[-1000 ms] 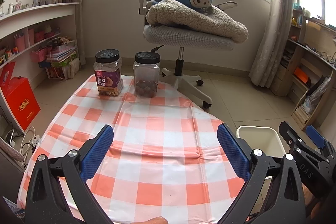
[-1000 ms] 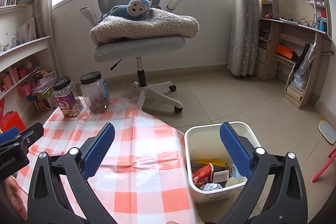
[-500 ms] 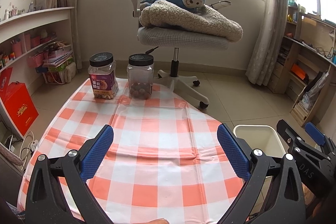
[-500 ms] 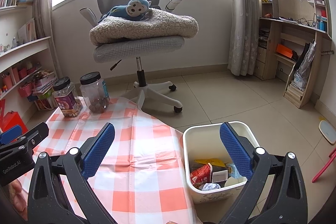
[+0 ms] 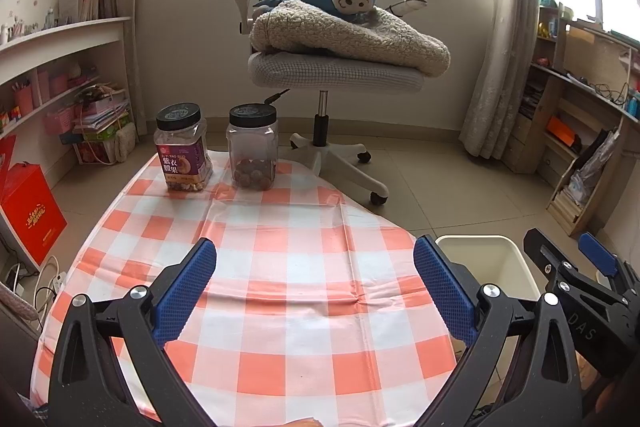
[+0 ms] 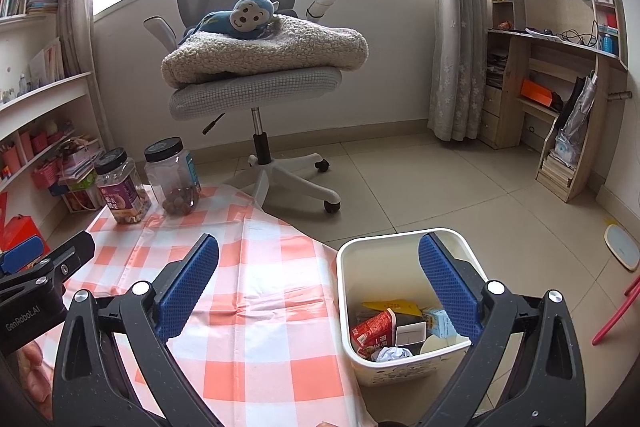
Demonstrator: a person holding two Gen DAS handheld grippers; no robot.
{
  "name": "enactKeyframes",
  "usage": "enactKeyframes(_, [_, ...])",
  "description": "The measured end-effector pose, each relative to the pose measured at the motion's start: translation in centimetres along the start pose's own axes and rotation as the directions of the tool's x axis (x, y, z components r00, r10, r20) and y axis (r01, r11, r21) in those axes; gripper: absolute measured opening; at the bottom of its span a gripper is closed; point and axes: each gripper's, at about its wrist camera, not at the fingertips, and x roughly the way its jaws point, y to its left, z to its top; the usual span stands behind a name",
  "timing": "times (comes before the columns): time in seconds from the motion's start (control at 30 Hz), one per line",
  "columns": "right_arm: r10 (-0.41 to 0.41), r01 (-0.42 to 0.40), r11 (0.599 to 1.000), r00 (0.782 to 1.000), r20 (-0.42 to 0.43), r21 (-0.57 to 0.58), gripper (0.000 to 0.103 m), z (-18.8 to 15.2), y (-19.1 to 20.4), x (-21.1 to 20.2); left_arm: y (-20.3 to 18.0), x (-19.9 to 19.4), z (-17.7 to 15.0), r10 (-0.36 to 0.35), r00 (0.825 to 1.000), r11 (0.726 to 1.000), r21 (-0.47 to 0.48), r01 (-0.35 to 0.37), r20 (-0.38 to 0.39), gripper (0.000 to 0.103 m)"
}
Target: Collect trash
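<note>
Orange-and-white checked cloth covered my table (image 5: pixel 288 267), in a room with a swivel chair (image 5: pixel 332 67) and shelves.
I held the left claw (image 5: pixel 316 283) spread and empty over the cloth, two jars (image 5: pixel 253 147) well beyond it. My right claw (image 6: pixel 318 279) gaped, empty, above the white bin (image 6: pixel 348 311) beside the table, wrappers (image 6: pixel 372 331) lying inside.

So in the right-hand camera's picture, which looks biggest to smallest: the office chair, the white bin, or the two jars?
1. Office chair, largest by far.
2. White bin, though it sits nearer the camera, which flatters it.
3. The labelled jar and the clear jar look about alike; I would not rank them.
</note>
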Motion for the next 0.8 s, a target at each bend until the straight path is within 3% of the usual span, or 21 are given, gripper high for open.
enactKeyframes(0.8, [0.017,-0.017,1.0,1.0,-0.011,0.009,0.096,-0.27,-0.7,0.24,-0.64,0.32,-0.23,-0.003,1.0,1.0,0.008,0.003,0.008,0.096])
